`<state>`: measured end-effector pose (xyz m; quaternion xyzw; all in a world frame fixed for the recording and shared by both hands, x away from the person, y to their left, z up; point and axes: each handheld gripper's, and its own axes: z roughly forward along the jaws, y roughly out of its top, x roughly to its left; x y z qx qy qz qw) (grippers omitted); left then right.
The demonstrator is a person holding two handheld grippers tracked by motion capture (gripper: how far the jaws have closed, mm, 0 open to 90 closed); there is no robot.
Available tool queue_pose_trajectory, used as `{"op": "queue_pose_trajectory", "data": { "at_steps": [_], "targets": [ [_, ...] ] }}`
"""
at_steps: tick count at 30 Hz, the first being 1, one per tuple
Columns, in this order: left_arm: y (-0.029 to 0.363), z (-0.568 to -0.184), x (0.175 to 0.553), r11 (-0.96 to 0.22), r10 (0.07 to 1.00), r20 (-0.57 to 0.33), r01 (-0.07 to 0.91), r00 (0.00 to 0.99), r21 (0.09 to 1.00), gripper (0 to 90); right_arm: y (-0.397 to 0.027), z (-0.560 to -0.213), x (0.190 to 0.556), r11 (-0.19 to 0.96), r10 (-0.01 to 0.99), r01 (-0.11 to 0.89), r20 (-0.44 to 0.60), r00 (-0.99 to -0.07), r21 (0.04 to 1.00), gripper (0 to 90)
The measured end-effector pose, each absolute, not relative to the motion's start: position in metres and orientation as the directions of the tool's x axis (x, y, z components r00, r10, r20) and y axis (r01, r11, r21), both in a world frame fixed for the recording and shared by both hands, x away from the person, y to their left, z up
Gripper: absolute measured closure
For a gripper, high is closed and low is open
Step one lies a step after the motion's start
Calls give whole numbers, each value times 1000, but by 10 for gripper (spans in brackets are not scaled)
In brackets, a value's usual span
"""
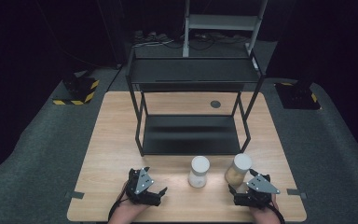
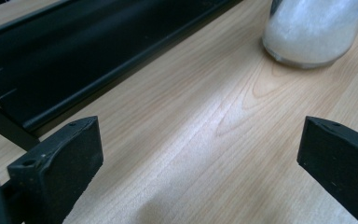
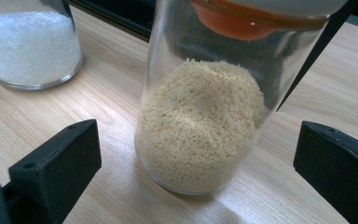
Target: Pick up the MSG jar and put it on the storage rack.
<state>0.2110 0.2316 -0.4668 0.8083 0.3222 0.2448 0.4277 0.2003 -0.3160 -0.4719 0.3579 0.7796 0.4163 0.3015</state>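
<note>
Resting low: both grippers sit at the near edge of the wooden table [image 1: 116, 140], one in each of the person's hands.
Left gripper [image 1: 145, 190]: jaws spread wide, nothing between them, just bare wood in the left gripper view. Sits near-left, angled toward the white jar.
Right gripper [image 1: 254, 189]: jaws spread wide, not clamping. In the right gripper view the grain jar stands ahead of and between the jaws, gaps on both sides, no contact visible.
White jar [image 1: 199, 171]: upright on table, near centre, in front of the rack. Clear glass, white granules inside, white lid. Its base shows top right in the left gripper view [image 2: 314, 32], and top left in the right gripper view [image 3: 28, 44].
Grain jar [image 1: 237, 169]: upright, just right of the white jar, apart from it. Clear glass [image 3: 205, 116], about half full of beige grains, orange seal under a white lid.
Black rack [image 1: 191, 74]: two-shelf metal frame, mid table behind the jars; both shelves bare. Lower shelf edge runs across the left gripper view [image 2: 74, 60].
Table hole [image 1: 215, 104]: small grey round grommet at far side, behind the rack.
Floor: grey carpet, yellow-black striped bases [image 1: 77, 91] at far left and far right.
</note>
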Motion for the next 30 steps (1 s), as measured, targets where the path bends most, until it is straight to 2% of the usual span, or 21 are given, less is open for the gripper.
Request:
{"op": "queue_pose_trajectory", "data": {
  "at_steps": [11,30],
  "targets": [
    [232,-452,207,-363,723,85,272,685,891,4,-313,-471,200,417,804,303,-192,-562,857,0],
    [216,-435,213,-328,696,85,210,713,921,4,-311,-471,200,427,801,303,-200,-564,852,0]
  ]
}}
